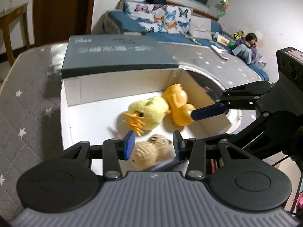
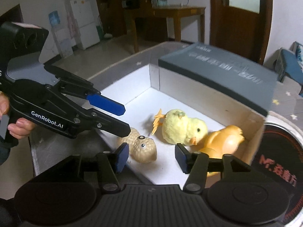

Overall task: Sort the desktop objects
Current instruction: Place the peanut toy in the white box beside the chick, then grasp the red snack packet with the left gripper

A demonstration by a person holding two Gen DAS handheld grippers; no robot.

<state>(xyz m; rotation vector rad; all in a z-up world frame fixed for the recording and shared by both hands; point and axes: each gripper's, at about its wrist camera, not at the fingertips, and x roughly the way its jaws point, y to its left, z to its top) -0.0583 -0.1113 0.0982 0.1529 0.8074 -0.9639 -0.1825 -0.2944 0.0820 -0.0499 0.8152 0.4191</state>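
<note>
A white open box (image 1: 85,117) holds a yellow plush chick (image 1: 149,113) and an orange rubber duck (image 1: 180,104) lying side by side. My left gripper (image 1: 153,144) is shut on a tan peanut toy (image 1: 147,151), low over the box's near corner. From the right wrist view the peanut toy (image 2: 145,149) pokes out under the left gripper (image 2: 126,121). My right gripper (image 2: 151,158) is open with nothing between its pads. The duck (image 2: 223,140) lies just beyond its right pad, in the box's corner, with the chick (image 2: 181,126) beside it.
A grey lid (image 2: 217,70) rests across the back of the box (image 2: 132,98). A round black tin (image 2: 280,160) stands right of the box. The table wears a grey quilted cover with stars (image 1: 28,104). A person (image 1: 246,45) sits on the sofa behind.
</note>
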